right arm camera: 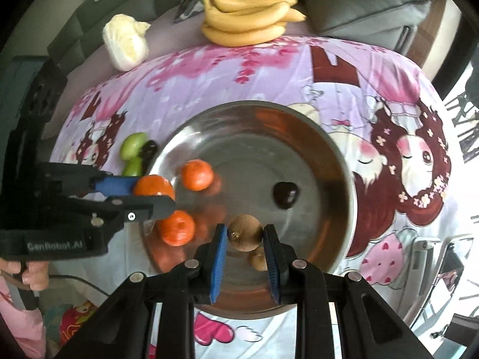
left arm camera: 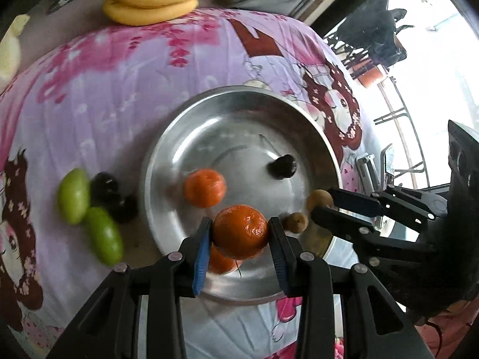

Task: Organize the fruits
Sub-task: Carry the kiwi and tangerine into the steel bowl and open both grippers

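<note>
My left gripper point(left arm camera: 239, 234) is shut on an orange tangerine point(left arm camera: 239, 230) above the near side of the steel bowl point(left arm camera: 167, 155). In the right wrist view the left gripper point(right arm camera: 154, 194) holds that tangerine point(right arm camera: 152, 184) over the bowl's left rim. My right gripper point(right arm camera: 245, 236) is shut on a round brown fruit point(right arm camera: 245, 232) above the bowl point(right arm camera: 344, 179); in the left wrist view the right gripper point(left arm camera: 323, 202) is at the bowl's right edge. Inside the bowl lie two tangerines point(right arm camera: 197, 175) point(right arm camera: 176, 227), a dark plum point(right arm camera: 286, 194) and another brown fruit point(right arm camera: 259, 261).
Two green fruits point(left arm camera: 73, 196) point(left arm camera: 104, 234) and dark plums point(left arm camera: 104, 187) lie on the patterned cloth left of the bowl. A bunch of bananas point(right arm camera: 248, 21) and a pale cabbage point(right arm camera: 125, 42) sit at the far edge by grey cushions. A person's hand point(right arm camera: 33, 275) grips the left handle.
</note>
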### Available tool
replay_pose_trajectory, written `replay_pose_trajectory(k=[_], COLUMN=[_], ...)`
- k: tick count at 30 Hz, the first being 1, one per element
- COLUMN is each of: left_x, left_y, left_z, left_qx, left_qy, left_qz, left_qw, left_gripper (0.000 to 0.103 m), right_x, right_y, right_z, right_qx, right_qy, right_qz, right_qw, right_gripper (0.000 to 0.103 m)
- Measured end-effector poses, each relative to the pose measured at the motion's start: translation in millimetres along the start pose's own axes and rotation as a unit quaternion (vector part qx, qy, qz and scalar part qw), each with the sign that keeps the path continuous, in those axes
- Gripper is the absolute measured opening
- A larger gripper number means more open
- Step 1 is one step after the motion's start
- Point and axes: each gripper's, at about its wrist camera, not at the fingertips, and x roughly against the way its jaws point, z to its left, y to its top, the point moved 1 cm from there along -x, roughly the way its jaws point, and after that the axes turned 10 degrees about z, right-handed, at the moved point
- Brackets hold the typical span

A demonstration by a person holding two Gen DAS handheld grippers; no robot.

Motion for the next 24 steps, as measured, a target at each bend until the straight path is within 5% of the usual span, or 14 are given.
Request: replay_pose_trajectory(k=[24], left_x=[-50.9], left_y=[23.4], left_z=[-13.6], left_qx=[0.002], left_qy=[0.029], left_qz=[0.066], left_qw=[0.9974], left_gripper=[0.039], right_x=[-53.4], right_y=[5.6], right_z=[-34.8], right_qx=[-0.03], right_qy=[-0.01], right_qz=[0.051], right_qw=[0.998], right_gripper=[0.027])
